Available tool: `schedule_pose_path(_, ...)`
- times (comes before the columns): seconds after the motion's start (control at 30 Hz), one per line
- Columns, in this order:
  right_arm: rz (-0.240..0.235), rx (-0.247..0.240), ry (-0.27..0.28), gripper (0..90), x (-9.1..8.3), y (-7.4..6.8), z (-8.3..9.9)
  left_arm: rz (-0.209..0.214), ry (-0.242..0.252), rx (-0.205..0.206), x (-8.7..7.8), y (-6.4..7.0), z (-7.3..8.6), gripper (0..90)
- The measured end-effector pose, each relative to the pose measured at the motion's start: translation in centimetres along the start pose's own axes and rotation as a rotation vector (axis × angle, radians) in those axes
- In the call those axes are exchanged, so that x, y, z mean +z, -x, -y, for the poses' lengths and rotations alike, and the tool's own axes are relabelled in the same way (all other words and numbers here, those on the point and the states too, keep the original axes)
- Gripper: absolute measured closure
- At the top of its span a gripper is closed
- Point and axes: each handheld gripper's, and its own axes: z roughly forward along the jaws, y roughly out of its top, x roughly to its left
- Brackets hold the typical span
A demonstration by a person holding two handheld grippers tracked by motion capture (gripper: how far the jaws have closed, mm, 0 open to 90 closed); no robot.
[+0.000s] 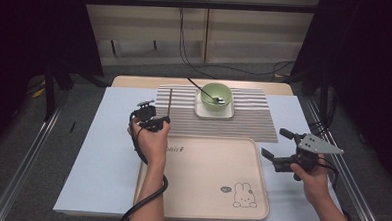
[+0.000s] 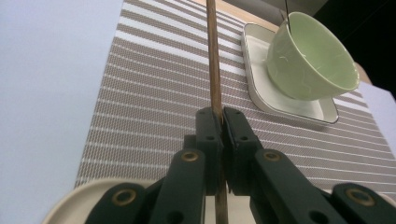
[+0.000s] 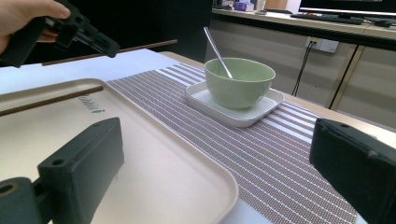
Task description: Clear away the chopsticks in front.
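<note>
The left claw (image 1: 159,122) pinches a brown chopstick (image 2: 214,70) between pressed-together jaws, the stick running forward from the tips over the striped placemat (image 2: 154,107). To set it down well, I judge it should be lowered level and flat beside the white dish (image 2: 289,100) holding the green bowl (image 2: 310,58), ahead and right of the claw, then released gently. A second chopstick (image 3: 51,100) lies on the beige tray (image 3: 154,154). The left hand (image 1: 150,138) is raised with a bent wrist. The right claw (image 1: 277,144) hovers spread wide and empty at the tray's right edge.
</note>
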Motion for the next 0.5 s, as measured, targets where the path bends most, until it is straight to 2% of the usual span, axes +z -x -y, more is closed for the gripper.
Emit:
schedule_pose_path(0.07,0.001,0.001,-0.001,2.7,0.0,0.0,0.0,0.0,0.01,-0.001,-0.6,-0.4,0.4,85.9)
schedule_pose_path(0.27,0.001,0.004,-0.002,2.7,0.0,-0.1,0.0,-0.008,0.018,-0.04,-2.1,-1.8,1.8,85.9)
schedule_pose_path(0.33,0.003,0.005,0.002,2.7,0.0,-0.1,0.0,-0.026,0.023,-0.038,-2.5,-2.1,2.3,85.9)
schedule_pose_path(0.5,-0.004,0.006,0.002,2.7,0.1,-0.1,0.0,-0.032,0.016,-0.043,-3.0,-3.0,3.4,85.9)
